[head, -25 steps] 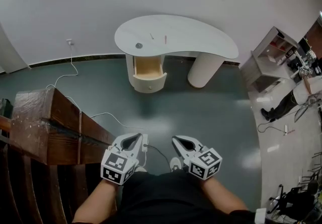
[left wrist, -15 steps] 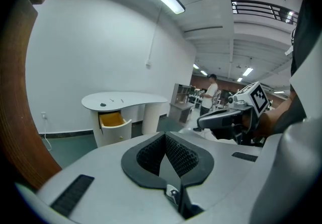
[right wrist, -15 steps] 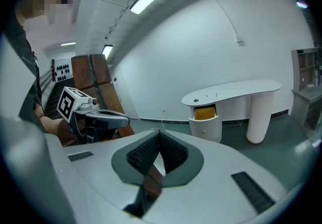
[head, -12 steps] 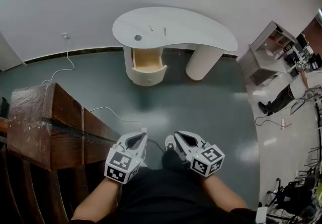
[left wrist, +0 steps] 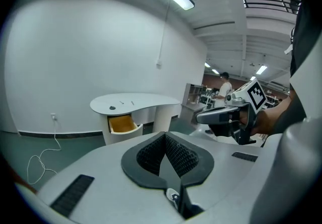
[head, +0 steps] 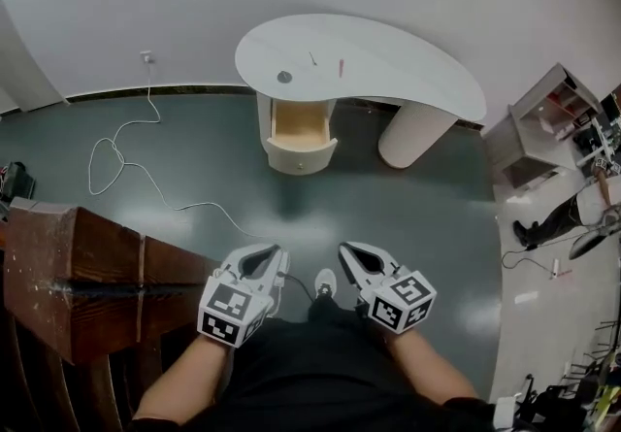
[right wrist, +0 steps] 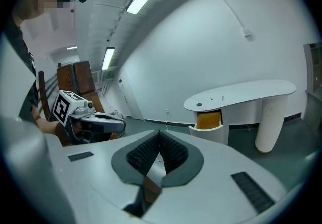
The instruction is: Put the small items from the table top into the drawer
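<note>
A white kidney-shaped table [head: 408, 66] stands far ahead by the wall. On its top lie a dark round item [head: 284, 77], a thin short stick [head: 312, 59] and a pinkish pen [head: 341, 68]. Under them a drawer [head: 299, 125] with a wooden inside stands pulled out. My left gripper [head: 268, 254] and right gripper [head: 350, 252] are held close to the body, well short of the table. Both are shut with nothing between the pads. The left gripper view shows the table [left wrist: 143, 100] and drawer [left wrist: 122, 124] beyond the left gripper [left wrist: 165, 136]. The right gripper [right wrist: 159, 133] faces the drawer [right wrist: 208, 120].
A brown wooden bench [head: 87, 270] stands close at the left. A white cable [head: 121, 144] runs over the grey floor from a wall socket [head: 147, 57]. A white shelf unit [head: 543, 115] and a person's legs [head: 558, 218] are at the far right.
Both grippers have travelled with the person across the floor. In the head view the table now sits further right and the wooden bench has slid down and left. The jaws stay shut.
</note>
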Tool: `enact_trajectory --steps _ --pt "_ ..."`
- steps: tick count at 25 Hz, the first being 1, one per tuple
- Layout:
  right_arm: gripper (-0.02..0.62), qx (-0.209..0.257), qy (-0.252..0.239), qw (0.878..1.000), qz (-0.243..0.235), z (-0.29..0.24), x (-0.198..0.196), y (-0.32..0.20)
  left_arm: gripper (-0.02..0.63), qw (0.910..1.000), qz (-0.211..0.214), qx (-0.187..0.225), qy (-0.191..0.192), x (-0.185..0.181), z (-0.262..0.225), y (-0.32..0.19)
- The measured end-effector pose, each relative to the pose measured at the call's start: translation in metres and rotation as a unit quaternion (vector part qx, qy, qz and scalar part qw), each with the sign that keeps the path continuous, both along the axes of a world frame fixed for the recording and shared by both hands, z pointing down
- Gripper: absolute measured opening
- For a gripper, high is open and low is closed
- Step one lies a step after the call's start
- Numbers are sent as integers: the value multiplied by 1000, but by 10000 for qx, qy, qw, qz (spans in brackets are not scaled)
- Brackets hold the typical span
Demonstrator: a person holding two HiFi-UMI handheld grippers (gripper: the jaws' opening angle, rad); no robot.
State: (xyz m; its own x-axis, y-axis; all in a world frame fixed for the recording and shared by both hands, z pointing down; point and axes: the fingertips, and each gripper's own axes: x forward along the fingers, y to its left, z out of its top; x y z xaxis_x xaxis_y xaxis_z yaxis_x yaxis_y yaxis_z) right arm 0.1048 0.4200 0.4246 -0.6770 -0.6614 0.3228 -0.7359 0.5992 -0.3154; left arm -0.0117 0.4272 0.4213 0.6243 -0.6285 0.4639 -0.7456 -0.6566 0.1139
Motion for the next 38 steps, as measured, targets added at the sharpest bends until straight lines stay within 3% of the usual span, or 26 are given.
enact_trajectory --steps 8,14,25,38 --pt "3 54 -32 9995 -311 -2 42 -80 14 9988 -429 32 213 42 -15 -86" --pt "2 111 -114 9984 -539 -7 71 -118 14 9973 -697 -89 212 70 -17 -122" --pt "3 146 -252 9976 -634 -2 125 -160 14 9947 -1023 -45 -19 107 -11 -160" --pt "2 64 -382 9976 -565 2 140 -175 14 9954 -949 -69 -74 127 -17 -178"
